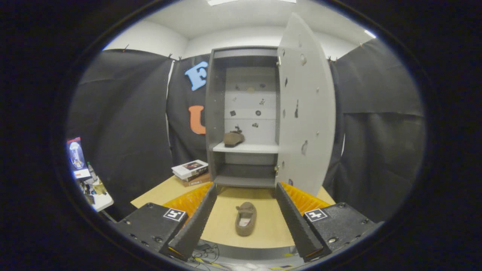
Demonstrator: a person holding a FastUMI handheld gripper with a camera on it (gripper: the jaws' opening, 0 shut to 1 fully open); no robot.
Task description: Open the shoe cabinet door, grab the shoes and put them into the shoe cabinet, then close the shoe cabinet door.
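A tall grey shoe cabinet (216,113) stands at the far side of the wooden table (271,233). Its door (307,109) is swung wide open to the right. One brown shoe (233,138) rests on the cabinet's middle shelf (260,148). A second brown shoe (246,218) lies on the table in front of the cabinet, opening up, toe toward the cabinet. My gripper (245,190) is open and hangs above the table's near edge. The shoe on the table lies between the two fingers and is not touched by them.
A stack of books (191,172) sits on the table just left of the cabinet. Left of the table, lower down, is a small white table (101,201) with clutter and a lit screen (77,156). Cables (205,256) lie below the table's near edge.
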